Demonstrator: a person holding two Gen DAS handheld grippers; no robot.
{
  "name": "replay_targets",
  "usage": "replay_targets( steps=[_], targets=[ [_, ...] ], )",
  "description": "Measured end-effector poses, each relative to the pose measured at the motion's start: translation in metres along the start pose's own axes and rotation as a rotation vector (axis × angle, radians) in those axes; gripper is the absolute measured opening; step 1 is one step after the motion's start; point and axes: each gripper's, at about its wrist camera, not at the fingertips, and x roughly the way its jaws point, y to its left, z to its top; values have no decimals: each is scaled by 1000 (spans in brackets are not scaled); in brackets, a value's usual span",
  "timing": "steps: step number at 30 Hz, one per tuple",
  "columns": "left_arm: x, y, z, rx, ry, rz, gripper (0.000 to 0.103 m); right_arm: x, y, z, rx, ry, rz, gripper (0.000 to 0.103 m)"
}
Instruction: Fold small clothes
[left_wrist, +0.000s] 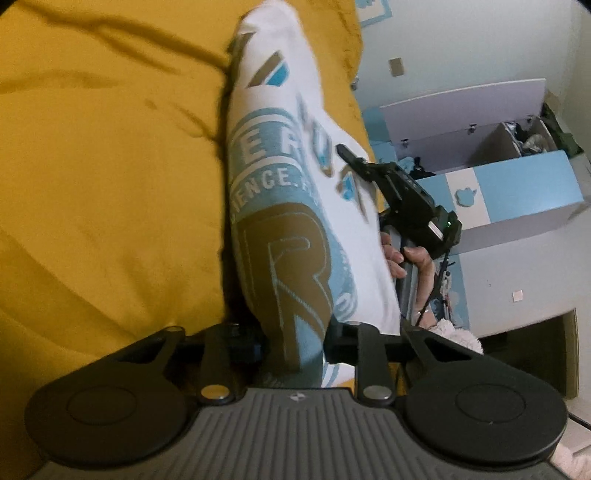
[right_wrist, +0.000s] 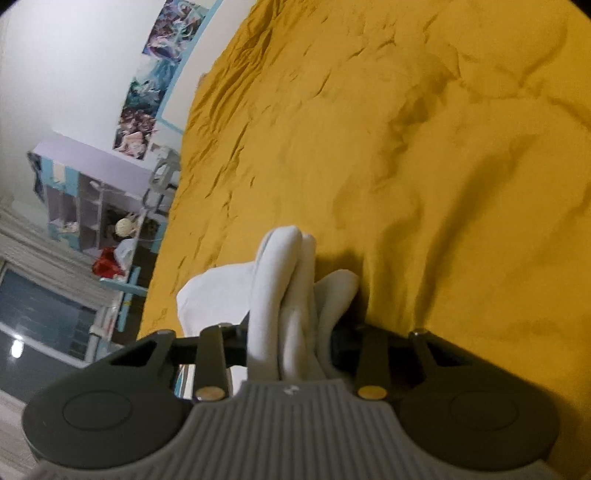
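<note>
A white shirt (left_wrist: 295, 155) with blue and tan lettering hangs stretched above the yellow bedspread (left_wrist: 110, 177). At the bottom of the left wrist view my left gripper (left_wrist: 295, 343) is shut on the shirt's near edge, with printed fabric bunched between its fingers. My right gripper (left_wrist: 354, 158) reaches the shirt's right edge there, held by a hand (left_wrist: 402, 258). In the right wrist view my right gripper (right_wrist: 288, 343) is shut on a bunch of plain white shirt cloth (right_wrist: 284, 280), whose folds stand up past the fingers. Most of the shirt is hidden in that view.
The wrinkled yellow bedspread (right_wrist: 406, 147) fills most of both views. A blue and white chest (left_wrist: 517, 184) with its lid up stands beside the bed. Posters (right_wrist: 147, 92) hang on the wall above a lilac shelf unit (right_wrist: 85, 192), and a window (right_wrist: 37, 314) lies below it.
</note>
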Motion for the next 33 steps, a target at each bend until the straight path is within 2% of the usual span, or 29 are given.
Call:
replay_targets(
  steps=[3, 9, 14, 16, 19, 25, 29, 32, 33],
  targets=[
    [-14, -9, 1, -4, -54, -72, 21, -8, 26, 3, -46, -3, -8, 29],
    [-46, -41, 9, 89, -92, -101, 21, -29, 109, 3, -213, 12, -26, 28],
    [-117, -45, 7, 77, -189, -138, 21, -24, 185, -17, -299, 36, 41, 28],
    [-160, -46, 2, 96, -242, -124, 21, -12, 216, -35, -329, 56, 82, 28],
    [-226, -44, -11, 130, -323, -63, 21, 15, 266, -71, -369, 99, 168, 28],
    [-336, -11, -47, 88, -454, 60, 21, 90, 351, -161, -433, 222, 310, 28],
    [-366, 19, -71, 22, -508, 94, 21, 142, 377, -213, -468, 304, 319, 28],
    [-365, 57, -82, -67, -511, 95, 21, 179, 378, -244, -497, 358, 262, 28],
    [-362, 69, -84, -88, -505, 102, 21, 191, 375, -252, -519, 374, 218, 28]
  ],
)
